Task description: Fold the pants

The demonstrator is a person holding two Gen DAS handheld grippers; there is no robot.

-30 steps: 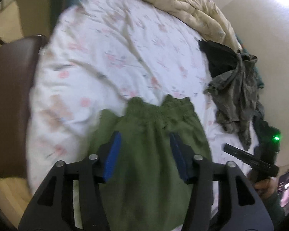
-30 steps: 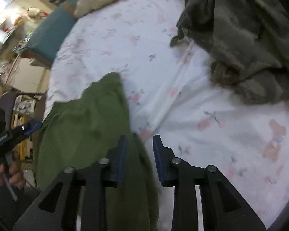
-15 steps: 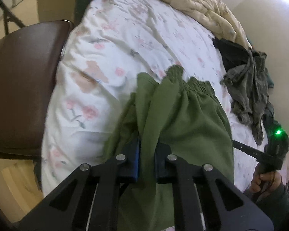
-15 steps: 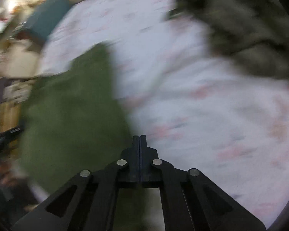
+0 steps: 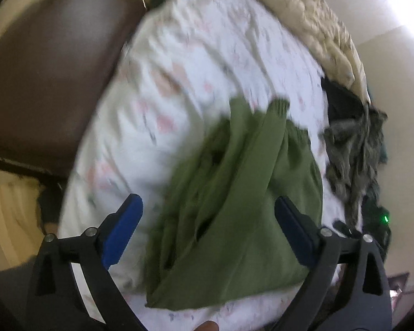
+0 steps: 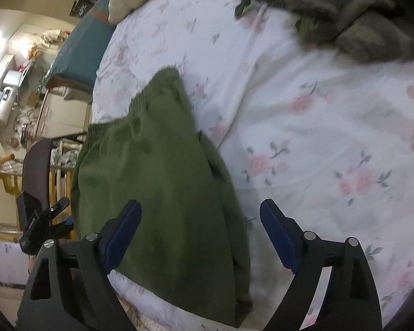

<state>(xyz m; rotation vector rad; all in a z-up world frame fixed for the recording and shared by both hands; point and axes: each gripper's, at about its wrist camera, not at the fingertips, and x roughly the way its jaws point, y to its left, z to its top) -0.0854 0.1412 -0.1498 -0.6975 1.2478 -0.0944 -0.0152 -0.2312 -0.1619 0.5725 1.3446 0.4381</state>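
Bedroom setting: one bed with a white floral sheet [image 6: 303, 127] serving as the work surface; one cream quilt [image 5: 317, 24] bunched along its far edge; one brown chair seat [image 5: 49, 74] just beside the left edge of the bed; one teal cushion [image 6: 80, 47] off the far left corner in the right wrist view.

Item 1, pants [image 5: 234, 193]: one pair, olive green, lying on the sheet near the bed's near edge. Elastic waistband points toward the far side. In the left wrist view the cloth is rumpled into long ridges on its left half and flatter on its right half. In the right wrist view it lies as a smoother slab [image 6: 162, 187], with its right border doubled over.

Item 2, left gripper [image 5: 207, 231]: jaws spread wide, nothing between the blue pads; the pants lie on the bed beyond and between the two fingers, apart from both.

Item 3, right gripper [image 6: 201, 234]: jaws spread wide, holding nothing; the right border of the pants runs between its fingers, the left finger over the cloth, the right finger over bare sheet.

Item 4, heap of grey-green clothes [image 6: 345, 13]: one pile, at the far right of the bed, well apart from the pants.
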